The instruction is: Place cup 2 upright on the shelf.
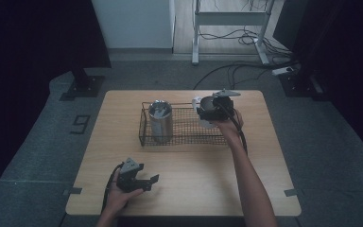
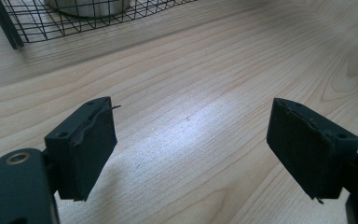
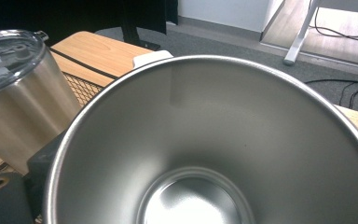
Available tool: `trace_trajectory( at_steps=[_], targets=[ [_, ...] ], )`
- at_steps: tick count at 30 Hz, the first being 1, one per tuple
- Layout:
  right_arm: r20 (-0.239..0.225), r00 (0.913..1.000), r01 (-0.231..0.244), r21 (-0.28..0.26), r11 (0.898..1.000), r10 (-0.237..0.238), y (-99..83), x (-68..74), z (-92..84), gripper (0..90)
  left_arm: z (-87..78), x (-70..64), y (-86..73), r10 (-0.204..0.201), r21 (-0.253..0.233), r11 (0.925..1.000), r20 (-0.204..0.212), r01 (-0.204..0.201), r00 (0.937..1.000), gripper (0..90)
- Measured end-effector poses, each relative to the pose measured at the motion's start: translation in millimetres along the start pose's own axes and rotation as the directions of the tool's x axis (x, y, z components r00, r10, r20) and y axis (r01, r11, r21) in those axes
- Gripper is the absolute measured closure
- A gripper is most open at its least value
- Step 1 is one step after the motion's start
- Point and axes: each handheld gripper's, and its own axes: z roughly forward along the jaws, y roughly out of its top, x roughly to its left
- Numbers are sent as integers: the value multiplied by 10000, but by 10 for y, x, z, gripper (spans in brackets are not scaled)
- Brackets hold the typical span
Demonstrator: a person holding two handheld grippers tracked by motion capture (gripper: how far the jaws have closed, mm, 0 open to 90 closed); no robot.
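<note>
Judged roughly halfway through loading the basket (image 1: 187, 140). Done so far: tumbler (image 1: 161, 120) standing upright, lid on, in the left end of the basket.

In hand now: cup (image 1: 207, 103), clamped in the right gripper (image 1: 204, 113) and held at the right end of the basket, near its far corner. Tipped, with its mouth turned up and toward the gripper. From the right gripper view, looking straight into the bare steel bowl of the cup (image 3: 223, 140), one black jaw pressed against its outer wall at lower left, the tumbler (image 3: 18, 102) well apart beyond it, a white bit that looks like a handle peeking over the far rim. Cannot tell whether the cup already touches the mesh or hangs just above it.

Left gripper (image 1: 152, 182) idle, low over the table (image 1: 194, 179) near the front edge, well apart from the basket. Jaws wide apart with nothing between them, only bare wood showing through the gap in the left gripper view (image 2: 191, 144), the basket's corner (image 2: 74, 23) farther off.

Left to do, by the look of it: lower the cup onto the mesh beside the tumbler, right it if meant to stand, open the jaws, draw the hand clear
</note>
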Motion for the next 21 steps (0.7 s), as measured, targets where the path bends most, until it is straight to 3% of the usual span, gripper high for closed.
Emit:
trace_trajectory(
  at_steps=[21],
  targets=[
    [168,9999,8,516,9987,-16,-122,-49,213,62,-14,-17,8,58,-42,10000,41,-57,10000,158]
  ],
)
